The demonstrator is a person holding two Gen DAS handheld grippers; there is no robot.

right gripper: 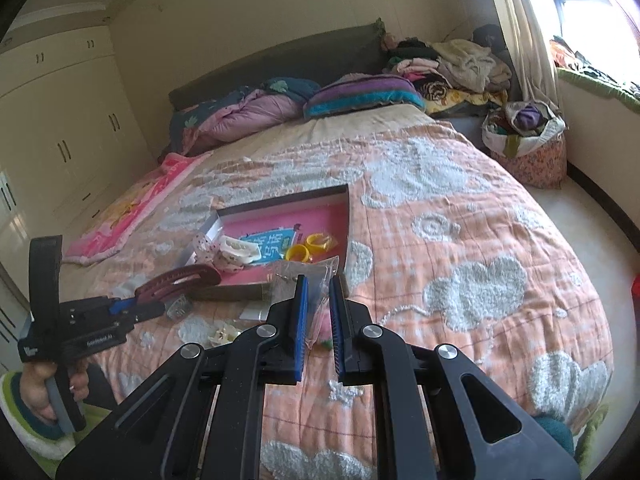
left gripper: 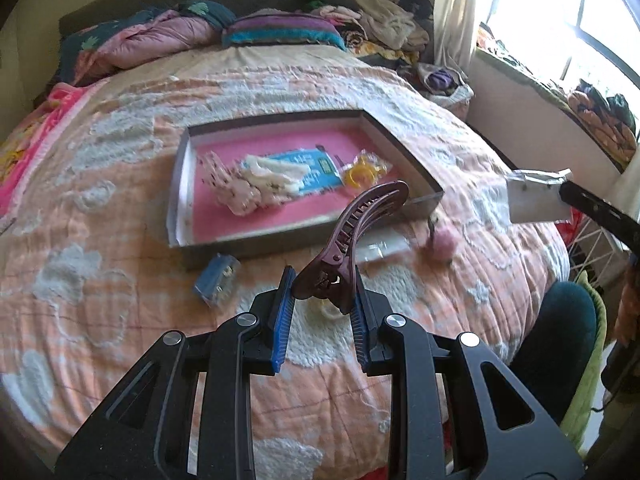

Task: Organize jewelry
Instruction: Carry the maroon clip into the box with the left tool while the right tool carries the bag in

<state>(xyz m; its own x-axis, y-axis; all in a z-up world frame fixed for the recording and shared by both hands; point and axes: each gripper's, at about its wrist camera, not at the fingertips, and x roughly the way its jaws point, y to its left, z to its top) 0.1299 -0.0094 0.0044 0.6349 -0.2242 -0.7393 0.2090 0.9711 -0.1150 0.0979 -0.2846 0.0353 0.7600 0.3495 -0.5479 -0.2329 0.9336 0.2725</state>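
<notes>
My left gripper (left gripper: 322,286) is shut on a dark maroon hair clip (left gripper: 356,232), held above the bed in front of the open box (left gripper: 400,136) with a pink lining. The clip also shows in the right wrist view (right gripper: 176,280), with the left gripper (right gripper: 120,307) at the left. My right gripper (right gripper: 319,284) is shut on a clear plastic bag (right gripper: 308,276) with small earrings in it, held near the box's near corner (right gripper: 347,216). The box holds yellow rings (left gripper: 362,172), a blue card (left gripper: 316,166) and pale fabric pieces (left gripper: 256,184).
On the orange quilt (left gripper: 120,240) lie a small blue packet (left gripper: 216,280), a pink pompom (left gripper: 440,242) and white trinkets (right gripper: 224,334). Pillows and clothes are piled at the headboard (right gripper: 280,60). A bag of clothes (right gripper: 528,140) stands on the floor at right.
</notes>
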